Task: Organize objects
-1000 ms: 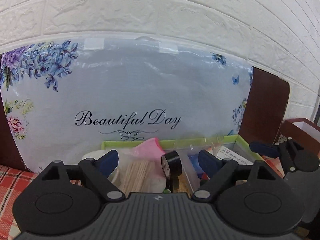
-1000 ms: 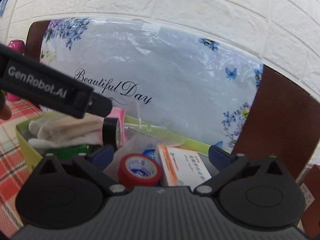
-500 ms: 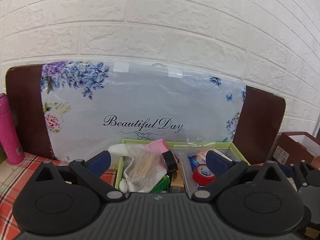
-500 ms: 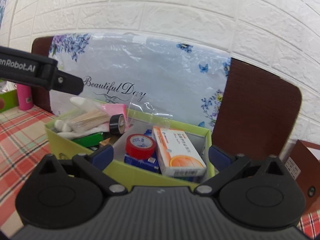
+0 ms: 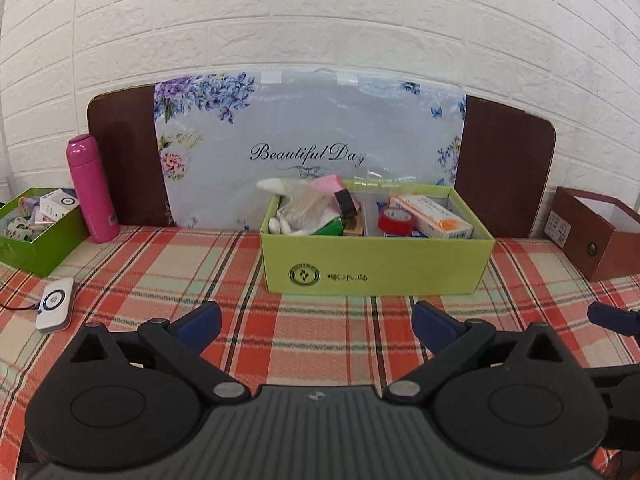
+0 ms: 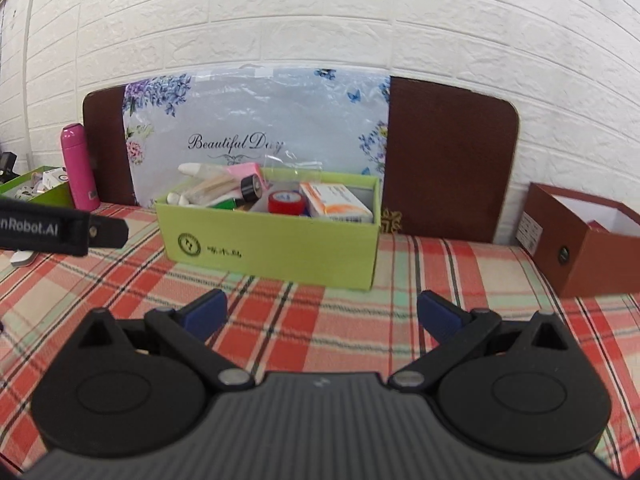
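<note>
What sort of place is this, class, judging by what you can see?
Probably a home tabletop: a plaid tablecloth against a white brick-pattern wall, with a green box of household odds and ends and a pink flask.

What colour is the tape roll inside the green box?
Red, with a pale inner core. The tape roll in the green box shows best in the left wrist view.

A white brick wall [image 5: 320,20] is seen behind a dark brown headboard [image 5: 504,164], against which a floral "Beautiful Day" plastic bag [image 5: 304,136] is leaned. The surface is covered by a red plaid cloth [image 5: 160,272]. A pink flask [image 5: 91,188] is stood upright just beside the headboard. A small white device [image 5: 54,305] with a cable is laid flat on the cloth at the left.
</note>
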